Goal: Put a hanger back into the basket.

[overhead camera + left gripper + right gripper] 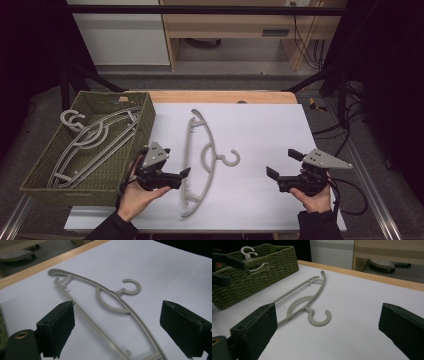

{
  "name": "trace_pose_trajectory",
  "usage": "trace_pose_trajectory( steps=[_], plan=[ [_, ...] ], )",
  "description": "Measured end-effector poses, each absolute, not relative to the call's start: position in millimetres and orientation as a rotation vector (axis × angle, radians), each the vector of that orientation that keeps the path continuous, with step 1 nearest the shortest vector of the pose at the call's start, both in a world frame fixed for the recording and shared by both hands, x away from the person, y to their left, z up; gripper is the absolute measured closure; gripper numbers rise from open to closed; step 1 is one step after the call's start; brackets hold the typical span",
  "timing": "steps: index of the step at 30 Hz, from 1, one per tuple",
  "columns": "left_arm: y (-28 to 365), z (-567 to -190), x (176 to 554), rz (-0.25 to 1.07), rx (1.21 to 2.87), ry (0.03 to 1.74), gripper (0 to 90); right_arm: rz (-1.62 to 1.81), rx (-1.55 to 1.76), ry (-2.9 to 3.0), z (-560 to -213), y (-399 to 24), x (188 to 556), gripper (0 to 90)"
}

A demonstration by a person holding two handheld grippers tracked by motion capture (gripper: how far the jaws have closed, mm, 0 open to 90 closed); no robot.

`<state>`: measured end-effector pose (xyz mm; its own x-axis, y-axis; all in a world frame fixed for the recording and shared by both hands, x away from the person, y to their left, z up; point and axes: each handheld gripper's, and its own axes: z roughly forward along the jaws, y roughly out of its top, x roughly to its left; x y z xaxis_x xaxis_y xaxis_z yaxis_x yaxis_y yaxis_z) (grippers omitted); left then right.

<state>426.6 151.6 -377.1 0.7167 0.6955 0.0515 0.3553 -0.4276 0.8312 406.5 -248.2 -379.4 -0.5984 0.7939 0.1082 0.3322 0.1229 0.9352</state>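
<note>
Right now 1 grey hanger (199, 162) lies flat on the white counter (260, 135) beside the basket (142, 107), both the left claw (186, 172) and right claw (270, 173) spread and empty, so the left probably must pinch its bar next.

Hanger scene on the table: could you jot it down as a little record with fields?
Surface: white sheet on a wooden table
Loose item: grey hanger lying flat, hook toward the right gripper
Container: green woven basket holding more hangers
Left gripper: open, beside the loose hanger
Right gripper: open, holding nothing
</note>
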Motion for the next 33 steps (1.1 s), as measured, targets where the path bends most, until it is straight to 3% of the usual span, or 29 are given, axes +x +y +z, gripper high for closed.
trace_pose_trajectory(
  steps=[11,16,33],
  plan=[
    [110.5,-414.4,427.7,0.389,2.153,0.792,21.2,1.479,1.075,1.987,-379.3,-247.3,405.4,2.2],
    [100.4,-435.3,431.3,0.318,2.237,0.791,35.5,1.479,1.062,2.001,-380.2,-246.0,405.6,2.2],
    [79.6,-466.6,436.9,0.279,2.366,0.825,62.2,1.480,1.060,2.007,-380.5,-245.1,406.1,2.2]
  ],
)
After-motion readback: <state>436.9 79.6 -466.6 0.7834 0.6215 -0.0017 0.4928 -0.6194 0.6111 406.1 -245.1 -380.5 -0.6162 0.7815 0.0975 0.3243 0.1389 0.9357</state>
